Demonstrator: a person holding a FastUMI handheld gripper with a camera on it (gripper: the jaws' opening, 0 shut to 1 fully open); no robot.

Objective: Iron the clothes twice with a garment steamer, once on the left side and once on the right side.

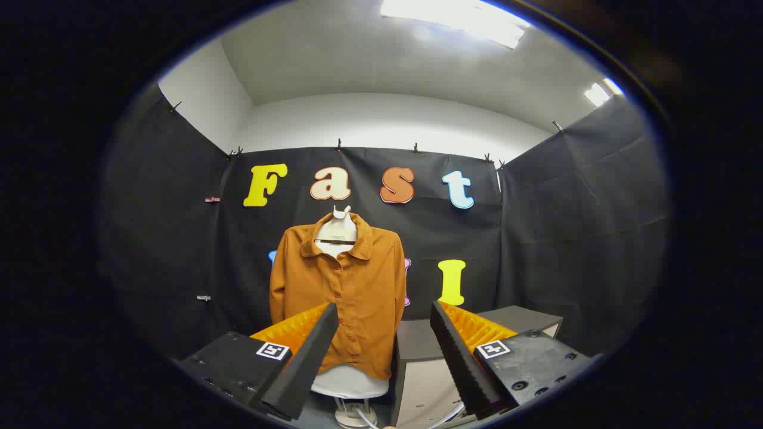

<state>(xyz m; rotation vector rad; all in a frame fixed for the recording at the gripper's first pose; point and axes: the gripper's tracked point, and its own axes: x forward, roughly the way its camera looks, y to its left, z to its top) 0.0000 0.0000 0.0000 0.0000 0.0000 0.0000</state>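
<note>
mannequin (349,381) white, on stand | grey cabinet (524,319) right | ceiling light (456,18)

Matt cloth shirt (340,286), ridged tongs (384,316)

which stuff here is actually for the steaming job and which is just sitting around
For the job:
- brown button-up shirt on a white mannequin form, beyond the fingers
- hand-held gripper, fingers open, holding nothing

Just there:
- grey cabinet beside the shirt
- white cables by the form's base

No steamer is identifiable.
</note>
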